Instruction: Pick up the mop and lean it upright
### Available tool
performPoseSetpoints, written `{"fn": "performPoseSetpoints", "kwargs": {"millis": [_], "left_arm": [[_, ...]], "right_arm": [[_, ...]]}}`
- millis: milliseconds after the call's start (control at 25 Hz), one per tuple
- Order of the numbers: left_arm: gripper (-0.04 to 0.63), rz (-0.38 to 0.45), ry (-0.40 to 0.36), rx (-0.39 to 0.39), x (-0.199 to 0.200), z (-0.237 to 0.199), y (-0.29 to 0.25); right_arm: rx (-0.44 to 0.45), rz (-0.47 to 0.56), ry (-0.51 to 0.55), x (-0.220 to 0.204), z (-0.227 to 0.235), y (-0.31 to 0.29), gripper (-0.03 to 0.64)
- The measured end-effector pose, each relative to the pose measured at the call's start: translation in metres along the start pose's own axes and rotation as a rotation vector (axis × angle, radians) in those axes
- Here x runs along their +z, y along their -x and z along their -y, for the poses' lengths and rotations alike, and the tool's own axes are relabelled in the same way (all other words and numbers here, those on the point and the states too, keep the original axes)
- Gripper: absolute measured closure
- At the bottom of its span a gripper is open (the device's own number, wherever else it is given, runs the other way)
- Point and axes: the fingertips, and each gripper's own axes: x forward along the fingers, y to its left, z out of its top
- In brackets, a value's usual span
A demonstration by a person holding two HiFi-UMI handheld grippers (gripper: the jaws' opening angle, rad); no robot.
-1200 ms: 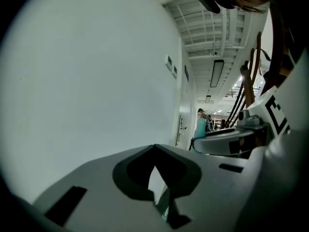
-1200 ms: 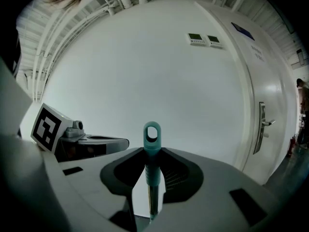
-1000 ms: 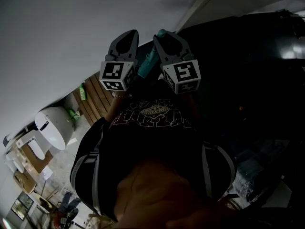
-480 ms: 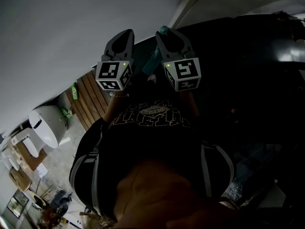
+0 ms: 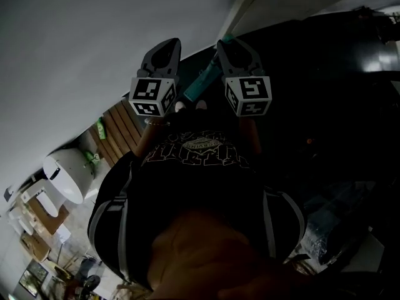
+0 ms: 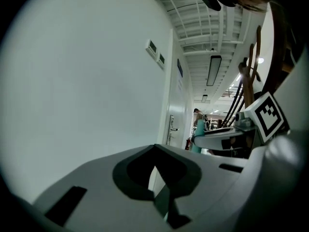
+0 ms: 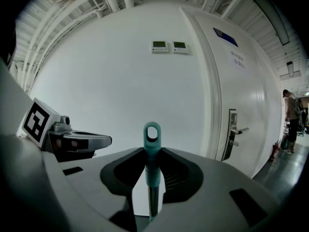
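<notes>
The mop's teal handle (image 7: pixel 152 151), with a hang loop at its end, stands upright between the jaws of my right gripper (image 7: pixel 152 178), which is shut on it. From the head view the same teal handle (image 5: pixel 201 84) slants down to the left below the right gripper (image 5: pixel 234 49), close to the white wall. My left gripper (image 5: pixel 164 50) is held beside it, shut and empty. In the left gripper view the left gripper (image 6: pixel 157 175) faces the wall, with the teal handle (image 6: pixel 199 132) off to its right. The mop head is hidden.
A white wall (image 7: pixel 120 81) with two small control panels (image 7: pixel 166 46) fills the front. A white door with a lever handle (image 7: pixel 235 129) is to the right, and a person (image 7: pixel 291 115) stands far down the corridor. Wooden slats (image 5: pixel 122 127) and a white appliance (image 5: pixel 65 174) lie below left.
My right gripper has shifted slightly right and up with the handle, so more of the teal grip shows below it. The left gripper has hardly moved.
</notes>
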Motion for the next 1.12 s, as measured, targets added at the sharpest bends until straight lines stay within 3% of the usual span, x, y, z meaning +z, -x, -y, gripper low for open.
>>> {"fn": "performPoseSetpoints", "kwargs": {"millis": [240,440,1120], "left_arm": [[0.557,-0.001,-0.019,-0.050,0.000,-0.008,-0.005],[0.557,-0.004,-0.016,-0.042,-0.001,-0.012,-0.015],[0.557,0.030,0.032,0.143,0.005,0.007,-0.089]], "right_arm": [[-0.055,0.023,-0.034,0.000,0.005,-0.009,0.505],[-0.063,0.016,-0.048,-0.002,0.017,-0.015,0.505],[0.125,-0.048,0.008,-0.016,0.083,-0.058,0.505]]}}
